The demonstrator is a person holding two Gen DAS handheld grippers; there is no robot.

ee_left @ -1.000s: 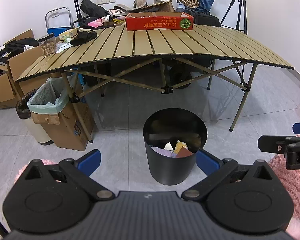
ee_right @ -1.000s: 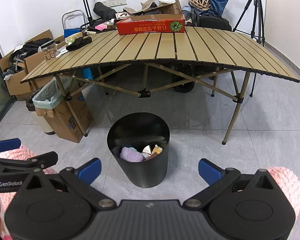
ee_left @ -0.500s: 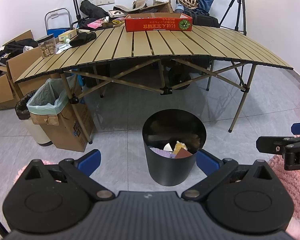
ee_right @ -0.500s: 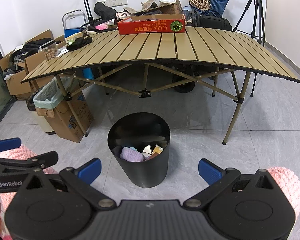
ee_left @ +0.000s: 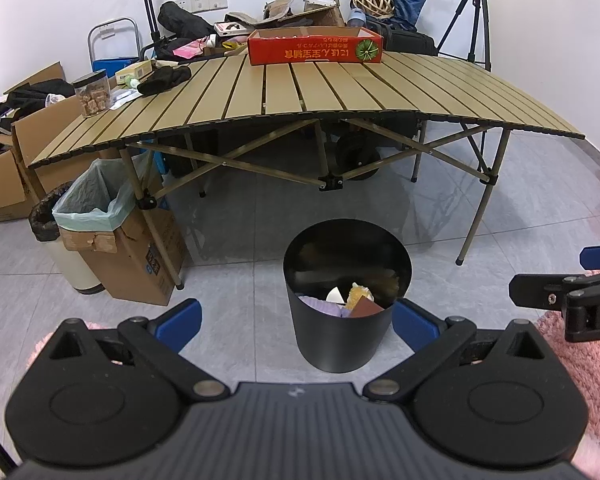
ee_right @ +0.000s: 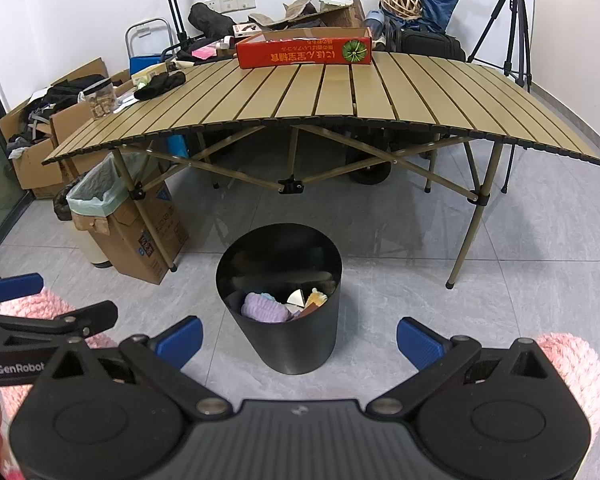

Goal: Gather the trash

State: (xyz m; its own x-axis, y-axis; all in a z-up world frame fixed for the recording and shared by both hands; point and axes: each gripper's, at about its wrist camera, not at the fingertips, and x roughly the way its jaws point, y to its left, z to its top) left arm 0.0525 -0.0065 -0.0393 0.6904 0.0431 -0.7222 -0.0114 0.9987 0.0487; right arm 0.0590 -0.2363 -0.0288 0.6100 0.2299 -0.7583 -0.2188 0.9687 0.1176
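left gripper (ee_left: pixel 296 322) wide open, empty | right gripper (ee_right: pixel 299 338) wide open, empty | trash (ee_right: pixel 278 306) lay in black bin (ee_right: pixel 292 344) on floor, near side of table (ee_right: pixel 340 96)

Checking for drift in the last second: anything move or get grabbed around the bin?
Almost nothing. The left tool crept very slightly; in its view the black bin shifts a touch. Both tools stay open and empty, the right tool holds steady, and the trash in the bin is unchanged.
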